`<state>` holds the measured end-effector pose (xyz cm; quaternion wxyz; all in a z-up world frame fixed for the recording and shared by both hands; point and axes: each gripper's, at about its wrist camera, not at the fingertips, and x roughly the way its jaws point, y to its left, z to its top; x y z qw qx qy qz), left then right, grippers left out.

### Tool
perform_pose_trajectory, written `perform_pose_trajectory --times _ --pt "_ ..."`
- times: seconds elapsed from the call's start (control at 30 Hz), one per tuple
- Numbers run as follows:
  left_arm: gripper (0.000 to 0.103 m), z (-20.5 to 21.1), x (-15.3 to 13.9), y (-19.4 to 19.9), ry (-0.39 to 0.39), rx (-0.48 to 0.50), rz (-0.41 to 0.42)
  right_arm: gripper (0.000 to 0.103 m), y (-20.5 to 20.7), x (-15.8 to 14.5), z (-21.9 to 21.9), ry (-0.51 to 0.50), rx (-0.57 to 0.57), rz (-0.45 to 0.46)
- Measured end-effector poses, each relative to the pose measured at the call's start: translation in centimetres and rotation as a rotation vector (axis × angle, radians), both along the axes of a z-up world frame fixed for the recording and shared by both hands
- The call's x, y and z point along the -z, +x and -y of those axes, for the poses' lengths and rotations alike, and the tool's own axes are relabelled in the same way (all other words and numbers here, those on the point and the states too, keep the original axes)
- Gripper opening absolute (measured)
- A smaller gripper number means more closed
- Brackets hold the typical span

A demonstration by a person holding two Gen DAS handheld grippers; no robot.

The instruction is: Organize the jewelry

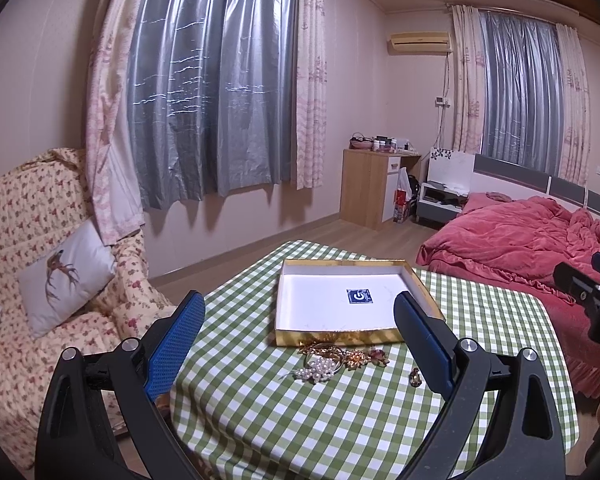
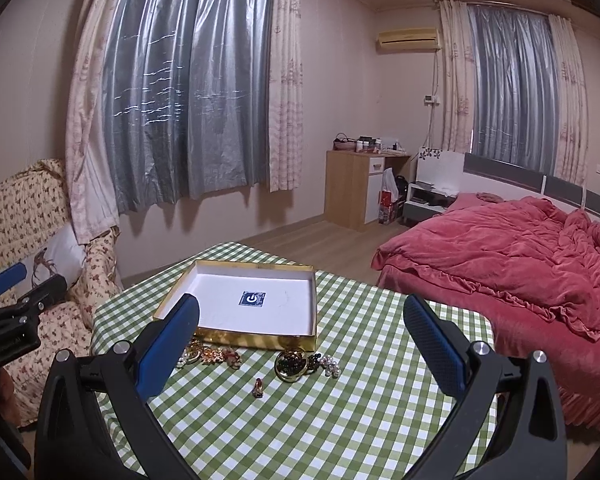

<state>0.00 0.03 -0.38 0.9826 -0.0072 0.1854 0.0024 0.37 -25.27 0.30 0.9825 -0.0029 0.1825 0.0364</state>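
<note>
Nothing has yet been picked up, so the task is judged to be at its very start; the left gripper [image 1: 300, 332] is held above the near part of the table [image 1: 340, 420] with its blue fingers [image 1: 176, 344] spread wide and nothing between them; the right gripper [image 2: 302, 332] is held likewise, fingers wide apart and empty. The jewelry is laid in a loose row on the checked cloth just in front of the near wall of the box [image 2: 260, 342]; going left to right in the right wrist view, a gold and amber cluster [image 2: 214, 355] is seen partly hidden behind the left finger, then a small red-stoned ring [image 2: 259, 387] set apart and nearer the table's near edge, then a round gold piece with dark stones [image 2: 290, 364], then a pearl cluster [image 2: 330, 365]. In the left wrist view a pearl brooch [image 1: 316, 372] is seen nearest the camera among the gold pieces. The box is shallow, gold outside and white inside, set toward the far edge of the table; only a small blue square label [image 2: 252, 298] is seen on its floor, and no jewelry is in it. For the next move, one gripper would probably have to be lowered over a single piece and closed gently; the pieces are small, and those lying tangled together may be dragged along.
</note>
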Motion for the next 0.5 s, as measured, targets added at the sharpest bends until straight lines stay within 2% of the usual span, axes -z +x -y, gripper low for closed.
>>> perform_pose_trajectory --times 0.5 --pt "0.093 -0.46 0.55 0.46 -0.005 -0.007 -0.024 0.000 0.02 0.41 0.38 0.019 0.013 0.021"
